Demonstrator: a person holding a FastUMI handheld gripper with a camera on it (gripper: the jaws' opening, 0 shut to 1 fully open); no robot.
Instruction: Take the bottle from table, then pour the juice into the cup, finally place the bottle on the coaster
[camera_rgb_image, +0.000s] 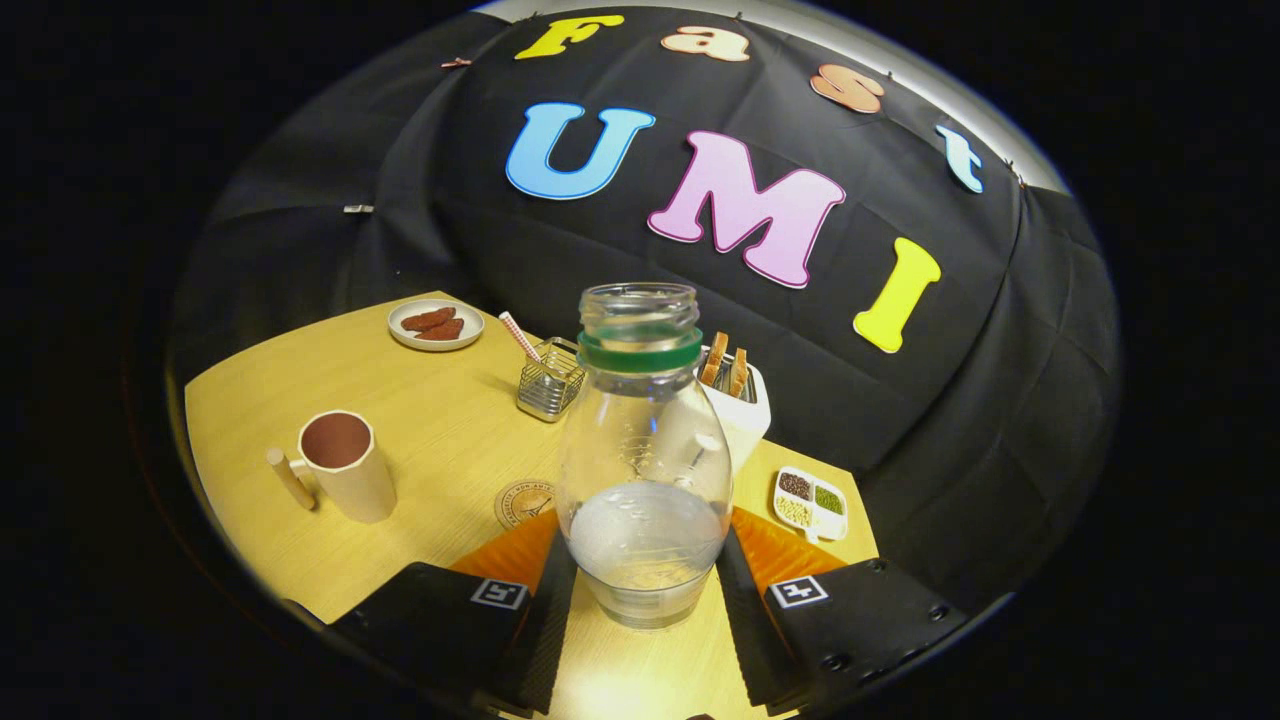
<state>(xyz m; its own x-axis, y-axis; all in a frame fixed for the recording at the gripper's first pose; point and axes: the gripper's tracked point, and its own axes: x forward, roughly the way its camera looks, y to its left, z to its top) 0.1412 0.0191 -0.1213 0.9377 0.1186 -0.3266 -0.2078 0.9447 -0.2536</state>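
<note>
A clear, uncapped bottle with a green neck ring stands upright between my fingers, with a little pale juice in its bottom. My gripper is shut on the bottle's lower body, both fingers pressing its sides. The beige cup, with its handle on the far side from the bottle, stands on the wooden table to the left of the fingers and looks empty. A round tan coaster lies just beyond the left finger, partly hidden by the bottle.
Behind the bottle stand a wire basket holding a striped straw and a white toaster with toast slices. A plate of reddish food sits far left. A divided dish of beans lies by the right finger, near the table edge.
</note>
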